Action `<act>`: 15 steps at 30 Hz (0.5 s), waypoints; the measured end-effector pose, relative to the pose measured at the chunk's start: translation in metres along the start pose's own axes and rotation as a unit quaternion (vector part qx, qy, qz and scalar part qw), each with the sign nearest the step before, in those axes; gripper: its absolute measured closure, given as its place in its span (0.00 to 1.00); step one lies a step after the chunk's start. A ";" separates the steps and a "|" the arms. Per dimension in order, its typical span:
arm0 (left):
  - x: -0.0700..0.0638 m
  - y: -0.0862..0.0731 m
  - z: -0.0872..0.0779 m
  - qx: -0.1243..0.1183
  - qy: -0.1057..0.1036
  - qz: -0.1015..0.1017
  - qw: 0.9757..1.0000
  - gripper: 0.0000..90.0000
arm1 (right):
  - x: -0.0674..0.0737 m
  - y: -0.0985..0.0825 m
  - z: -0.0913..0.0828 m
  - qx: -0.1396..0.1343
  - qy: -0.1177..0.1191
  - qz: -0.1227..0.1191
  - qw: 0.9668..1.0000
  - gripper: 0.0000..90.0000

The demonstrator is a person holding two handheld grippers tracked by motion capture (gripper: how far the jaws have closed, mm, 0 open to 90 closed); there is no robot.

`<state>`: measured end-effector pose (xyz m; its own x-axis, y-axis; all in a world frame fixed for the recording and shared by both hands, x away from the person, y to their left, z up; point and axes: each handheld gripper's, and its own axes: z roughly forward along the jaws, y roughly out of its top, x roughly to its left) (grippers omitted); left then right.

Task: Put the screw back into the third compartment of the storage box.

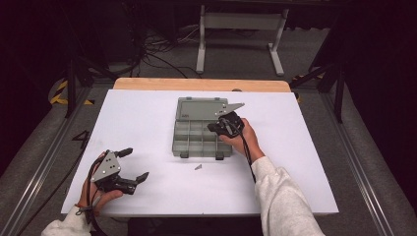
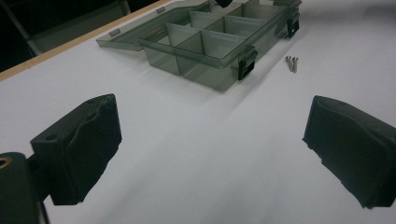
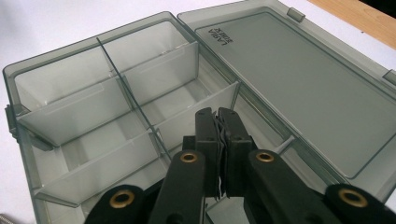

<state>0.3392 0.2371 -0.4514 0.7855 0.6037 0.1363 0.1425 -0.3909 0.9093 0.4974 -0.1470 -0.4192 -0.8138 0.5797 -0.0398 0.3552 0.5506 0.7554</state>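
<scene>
right gripper (image 3: pixel 218 122): jaws closed, over smoky clear plastic compartment box (image 1: pixel 189 142) mid-worktop (image 1: pixel 147 123), lid flat open | left gripper (image 1: pixel 132 165): jaws wide, nothing held | small metal screws (image 2: pixel 292 63) beside box

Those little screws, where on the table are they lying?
In the high view the screws lie loose on the white table, just in front of the open compartment box, near its front latches and between the two grippers.

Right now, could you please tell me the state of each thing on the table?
Organizer box: open, lid laid flat behind it, visible compartments empty.
Left gripper: open, holding nothing, over bare table.
Right gripper: shut, tips over the box.
Screws: lying loose beside the box.
</scene>
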 end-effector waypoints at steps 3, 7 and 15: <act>0.000 0.000 0.000 0.002 -0.001 0.000 1.000 0.05 | 0.000 0.000 -0.001 -0.002 -0.001 0.001 1.000 0.98; 0.000 0.000 0.000 0.003 -0.001 -0.003 1.000 0.05 | -0.001 -0.001 -0.001 -0.001 -0.001 0.004 1.000 0.97; 0.000 0.000 0.000 0.002 -0.001 -0.001 1.000 0.05 | 0.000 -0.002 -0.007 -0.016 -0.002 0.005 1.000 0.93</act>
<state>0.3389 0.2370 -0.4515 0.7870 0.6023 0.1339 0.1466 -0.3933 0.9076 0.4932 -0.1521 -0.4163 -0.8085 0.5875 -0.0351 0.3482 0.5257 0.7762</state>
